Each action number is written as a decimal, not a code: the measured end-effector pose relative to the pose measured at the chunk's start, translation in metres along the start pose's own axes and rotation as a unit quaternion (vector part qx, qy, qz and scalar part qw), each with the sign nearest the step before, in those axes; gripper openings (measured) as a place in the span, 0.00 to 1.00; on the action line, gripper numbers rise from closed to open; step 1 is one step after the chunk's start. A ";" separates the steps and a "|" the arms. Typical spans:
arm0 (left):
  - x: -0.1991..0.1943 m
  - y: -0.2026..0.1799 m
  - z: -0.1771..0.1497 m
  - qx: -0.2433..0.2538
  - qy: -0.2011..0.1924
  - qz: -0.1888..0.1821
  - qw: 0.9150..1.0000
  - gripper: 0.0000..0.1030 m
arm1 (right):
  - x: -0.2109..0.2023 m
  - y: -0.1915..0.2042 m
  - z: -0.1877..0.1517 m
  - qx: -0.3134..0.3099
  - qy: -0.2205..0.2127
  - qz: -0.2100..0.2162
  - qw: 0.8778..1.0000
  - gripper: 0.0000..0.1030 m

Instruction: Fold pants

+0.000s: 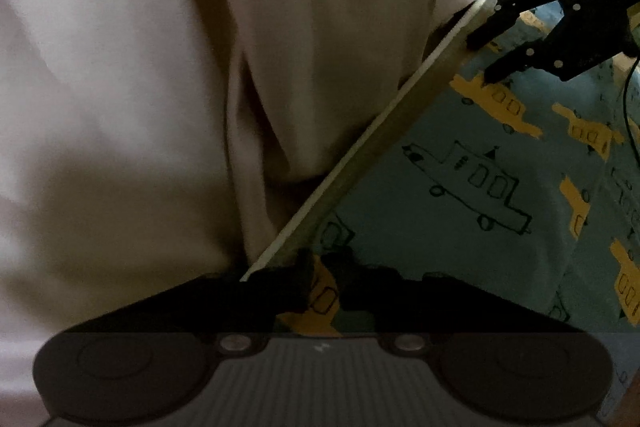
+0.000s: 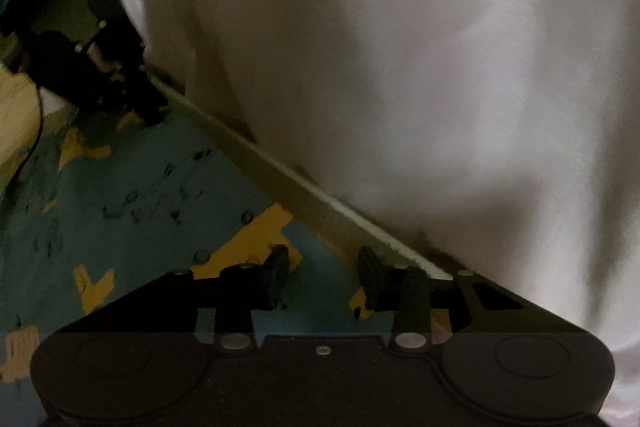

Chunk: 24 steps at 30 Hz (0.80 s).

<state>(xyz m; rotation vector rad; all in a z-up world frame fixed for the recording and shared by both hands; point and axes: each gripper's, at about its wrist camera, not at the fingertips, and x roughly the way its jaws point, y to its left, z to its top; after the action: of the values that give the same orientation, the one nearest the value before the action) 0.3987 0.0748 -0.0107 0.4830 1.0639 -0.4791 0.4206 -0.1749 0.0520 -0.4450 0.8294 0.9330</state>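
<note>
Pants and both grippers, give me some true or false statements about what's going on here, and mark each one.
1. The pants are pale, whitish fabric. True.
2. The sheet underneath is plain red. False: it is blue with yellow and outlined vehicles.
3. The right gripper is shut on the hem. False: its fingers are apart, gripping nothing.
4. Both grippers are at the hem edge. True; the left gripper is near its lower end.

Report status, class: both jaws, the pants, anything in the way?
Left gripper and right gripper: jaws open. Pale beige fabric pants on blue vehicle-print sheet, hem edge between grippers. Nothing blocking.
</note>
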 end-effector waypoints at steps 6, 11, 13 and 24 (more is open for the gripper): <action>-0.005 -0.010 -0.002 -0.002 0.000 0.029 1.000 0.02 | -0.004 0.000 0.001 0.005 0.016 -0.013 1.000 0.29; -0.011 -0.013 -0.006 -0.017 -0.004 0.055 0.998 0.01 | -0.003 0.009 0.001 0.023 0.005 -0.042 0.999 0.03; -0.014 -0.015 -0.008 -0.021 -0.008 0.066 0.998 0.01 | -0.002 0.012 0.000 0.029 -0.001 -0.050 0.998 0.01; -0.033 -0.009 0.002 -0.062 -0.064 0.134 0.987 0.01 | -0.014 0.025 0.018 0.000 -0.071 -0.150 0.986 0.00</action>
<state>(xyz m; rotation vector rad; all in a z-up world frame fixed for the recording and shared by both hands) 0.3820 0.0711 0.0185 0.4702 0.8826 -0.2021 0.4028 -0.1569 0.0750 -0.4829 0.6119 0.6762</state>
